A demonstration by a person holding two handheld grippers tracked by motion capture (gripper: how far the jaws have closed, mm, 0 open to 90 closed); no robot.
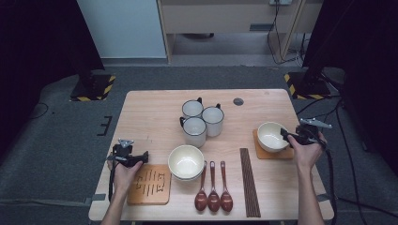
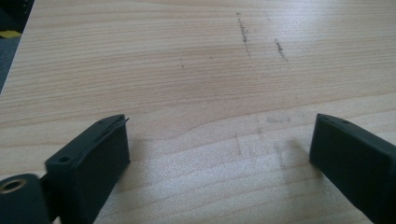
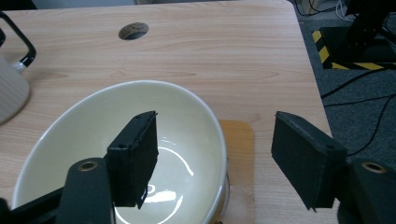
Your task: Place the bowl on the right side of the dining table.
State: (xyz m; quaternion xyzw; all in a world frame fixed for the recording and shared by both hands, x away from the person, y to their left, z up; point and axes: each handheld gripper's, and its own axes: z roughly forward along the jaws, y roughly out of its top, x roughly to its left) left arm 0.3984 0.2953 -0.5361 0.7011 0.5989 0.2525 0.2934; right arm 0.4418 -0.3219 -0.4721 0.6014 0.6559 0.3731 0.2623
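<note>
Wooden table [image 1: 150,117], right gripper [image 3: 212,154] wide open astride bowl [image 3: 93,126] rim, coaster [image 3: 238,154] mostly hidden, left gripper [image 2: 219,144] open, empty.

A lab: hazard-taped stand bases [image 1: 92,87], trailing cables [image 1: 348,140], grey carpet [image 1: 56,140].

The table [image 1: 155,112] is pale wood with fine straight grain and a few dark scuffs. A cream bowl [image 1: 271,136] with a glossy inside sits on a plain orange-brown coaster [image 1: 260,153]; at its 9 o'clock is a second cream bowl [image 1: 186,161]. Three mugs [image 1: 202,119] are white with black handles and dark rims. Three spoons [image 1: 213,187] are reddish-brown, the chopsticks [image 1: 249,183] dark brown. The wooden mat [image 1: 149,184] is tan with dark slot lines. Both the left gripper [image 1: 141,157] and right gripper [image 1: 285,135] are black.
</note>
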